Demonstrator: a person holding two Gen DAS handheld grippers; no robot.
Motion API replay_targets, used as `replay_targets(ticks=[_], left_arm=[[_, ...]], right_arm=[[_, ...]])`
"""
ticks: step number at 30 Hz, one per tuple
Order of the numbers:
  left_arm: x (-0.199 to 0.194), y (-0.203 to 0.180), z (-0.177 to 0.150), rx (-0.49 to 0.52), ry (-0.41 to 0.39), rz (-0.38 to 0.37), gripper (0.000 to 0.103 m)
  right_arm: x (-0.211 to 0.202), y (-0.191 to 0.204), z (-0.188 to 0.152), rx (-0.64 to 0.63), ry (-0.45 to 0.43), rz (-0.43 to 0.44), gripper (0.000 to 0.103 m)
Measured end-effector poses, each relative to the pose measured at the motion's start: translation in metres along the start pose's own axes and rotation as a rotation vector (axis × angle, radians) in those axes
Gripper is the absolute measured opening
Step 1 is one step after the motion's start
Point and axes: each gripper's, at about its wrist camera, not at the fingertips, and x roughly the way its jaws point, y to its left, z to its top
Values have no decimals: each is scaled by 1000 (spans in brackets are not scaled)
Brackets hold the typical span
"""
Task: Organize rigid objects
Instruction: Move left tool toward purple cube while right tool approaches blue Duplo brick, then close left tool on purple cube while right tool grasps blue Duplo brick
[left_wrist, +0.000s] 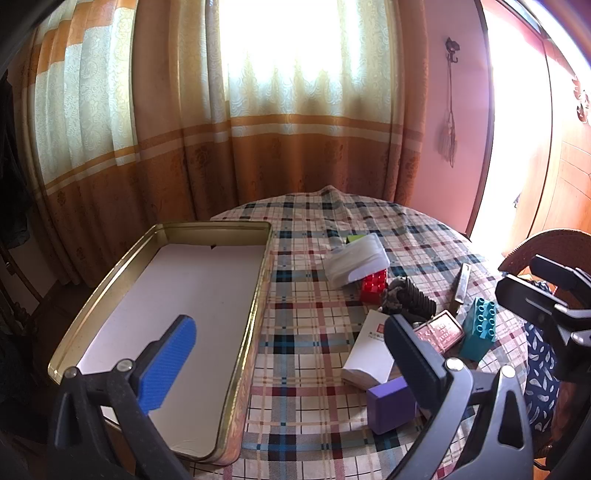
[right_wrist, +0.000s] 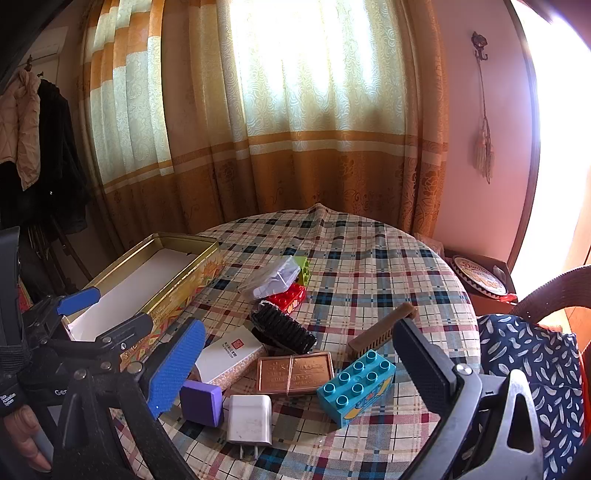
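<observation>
Gold metal tin (left_wrist: 255, 306) lies under our left gripper (left_wrist: 291, 354), whose jaws are wide apart and hold nothing. To the right of that gripper we see a white box (left_wrist: 369, 354) and a purple block (left_wrist: 389, 404). Our right gripper (right_wrist: 299, 362) is also wide open and empty; between its fingers lie a white charger (right_wrist: 249, 419), a copper tin (right_wrist: 295, 373) and a teal brick (right_wrist: 356, 386).

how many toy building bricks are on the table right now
3. A teal brick sits nearest, by the copper tin. A red brick and a green brick lie farther back, partly under a clear plastic packet. More may be hidden beneath it.
</observation>
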Motion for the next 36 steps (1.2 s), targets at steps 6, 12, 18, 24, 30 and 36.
replay_targets(ticks=[6, 12, 18, 24, 30, 36], left_arm=[[-2, 0, 0, 3, -5, -1, 103], [-2, 0, 0, 2, -3, -3, 103], [-3, -1, -1, 6, -3, -3, 103], [-3, -5, -4, 13, 3, -24, 103], [-3, -31, -14, 65, 26, -81, 103], [12, -44, -27, 68, 110, -141, 95]], right_arm=[[0, 0, -1, -2, 2, 2, 102], [1, 1, -2, 0, 6, 1, 102], [1, -1, -2, 3, 8, -3, 102], [4, -6, -2, 5, 13, -12, 102], [11, -31, -8, 24, 25, -73, 102], [26, -64, -22, 78, 78, -119, 102]])
